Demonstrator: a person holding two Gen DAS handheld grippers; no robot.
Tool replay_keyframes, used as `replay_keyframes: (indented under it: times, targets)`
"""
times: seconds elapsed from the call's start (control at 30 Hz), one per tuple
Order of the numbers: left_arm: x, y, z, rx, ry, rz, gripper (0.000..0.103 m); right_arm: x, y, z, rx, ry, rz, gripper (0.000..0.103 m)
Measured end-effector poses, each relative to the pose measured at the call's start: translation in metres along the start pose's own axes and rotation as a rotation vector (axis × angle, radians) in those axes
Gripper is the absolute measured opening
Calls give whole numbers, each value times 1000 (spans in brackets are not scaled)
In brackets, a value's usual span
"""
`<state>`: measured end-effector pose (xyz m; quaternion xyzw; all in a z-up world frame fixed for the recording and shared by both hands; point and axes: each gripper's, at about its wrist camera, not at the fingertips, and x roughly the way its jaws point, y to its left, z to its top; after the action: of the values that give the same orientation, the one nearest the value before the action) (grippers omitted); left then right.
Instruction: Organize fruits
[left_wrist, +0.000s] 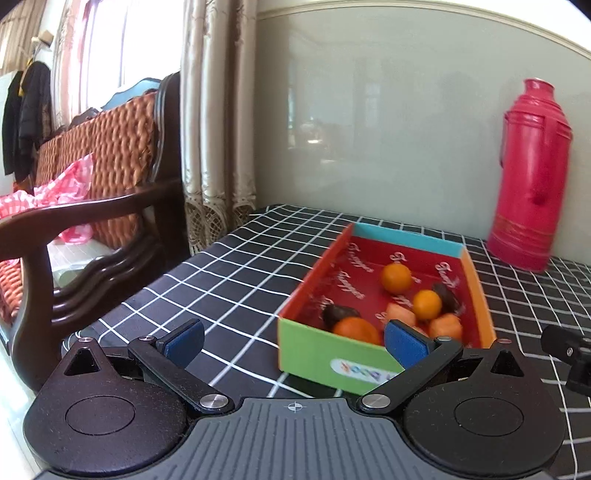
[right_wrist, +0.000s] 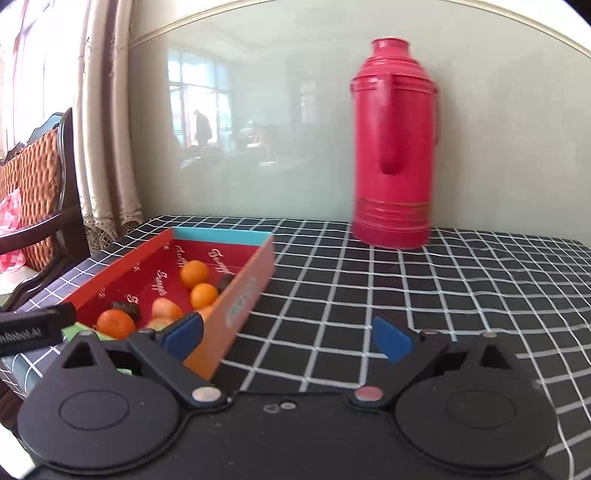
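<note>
A colourful cardboard box (left_wrist: 317, 350) with a red inside sits on the black checked tablecloth (left_wrist: 221, 266). It holds several oranges (left_wrist: 396, 277), peach-coloured fruits (left_wrist: 445, 326) and dark fruits (left_wrist: 338, 314). My left gripper (left_wrist: 293, 341) is open and empty, its fingers straddling the box's near left corner. In the right wrist view the box (right_wrist: 243, 299) lies at the left with the oranges (right_wrist: 194, 274) inside. My right gripper (right_wrist: 288, 338) is open and empty, its left finger by the box's near right corner.
A tall red thermos (left_wrist: 528, 177) stands at the back right against the pale wall; it also shows in the right wrist view (right_wrist: 393, 147). A wooden sofa with woven cushions (left_wrist: 99, 158) and curtains (left_wrist: 218, 122) are left of the table.
</note>
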<state>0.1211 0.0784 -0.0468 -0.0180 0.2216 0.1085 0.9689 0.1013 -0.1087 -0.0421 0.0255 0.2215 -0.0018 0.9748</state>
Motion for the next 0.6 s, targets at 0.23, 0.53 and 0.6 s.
replay_keyframes:
  times: [0.23,0.53,0.6]
  targets:
    - [-28,-17,-17,61,-13,-47,103,-19,-8,-12,19,3,-34,95]
    - [-38,-15,-23,72,-25,-58,103,-25,-6,-19,6,3,-47,96]
    - [-38,-15,-22,73,-27,-54,103,-26,-4,-20,2,2,-44,96]
